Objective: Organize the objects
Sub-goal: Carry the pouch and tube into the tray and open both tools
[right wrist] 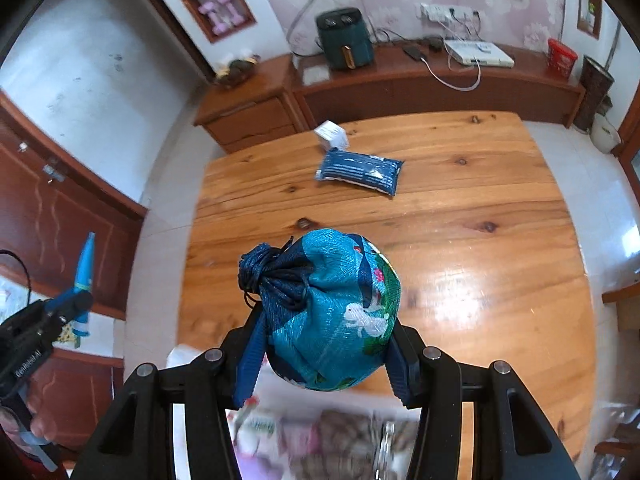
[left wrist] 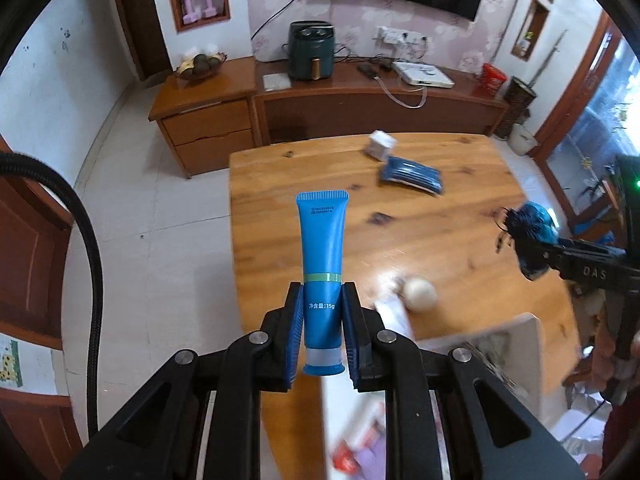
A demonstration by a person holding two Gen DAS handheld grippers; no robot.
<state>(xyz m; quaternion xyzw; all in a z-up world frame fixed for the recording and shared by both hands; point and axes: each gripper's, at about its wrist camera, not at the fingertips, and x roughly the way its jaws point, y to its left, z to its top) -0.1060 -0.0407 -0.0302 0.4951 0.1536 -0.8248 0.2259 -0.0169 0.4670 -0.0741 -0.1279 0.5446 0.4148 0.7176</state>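
My left gripper (left wrist: pixel 322 328) is shut on a small blue tube (left wrist: pixel 322 248), cap toward the camera, held upright high above the wooden table (left wrist: pixel 460 224). The same tube (right wrist: pixel 85 268) and left gripper (right wrist: pixel 66 306) show at the left edge of the right wrist view. My right gripper (right wrist: pixel 324 344) is shut on a round turquoise drawstring pouch (right wrist: pixel 336 308) with a bird print, also lifted above the table (right wrist: pixel 480 208). That pouch (left wrist: pixel 530 232) appears at the right of the left wrist view. On the table's far side lie a blue packet (right wrist: pixel 358 170) and a small white box (right wrist: pixel 331 134).
A pale ball (left wrist: pixel 419 294) rests on the table near a white bin (left wrist: pixel 500 344), which is blurred and holds several mixed items. A wooden sideboard (right wrist: pixel 420 80) with a dark green air fryer (right wrist: pixel 345 38) stands behind the table. Tiled floor (left wrist: pixel 160 220) lies to the left.
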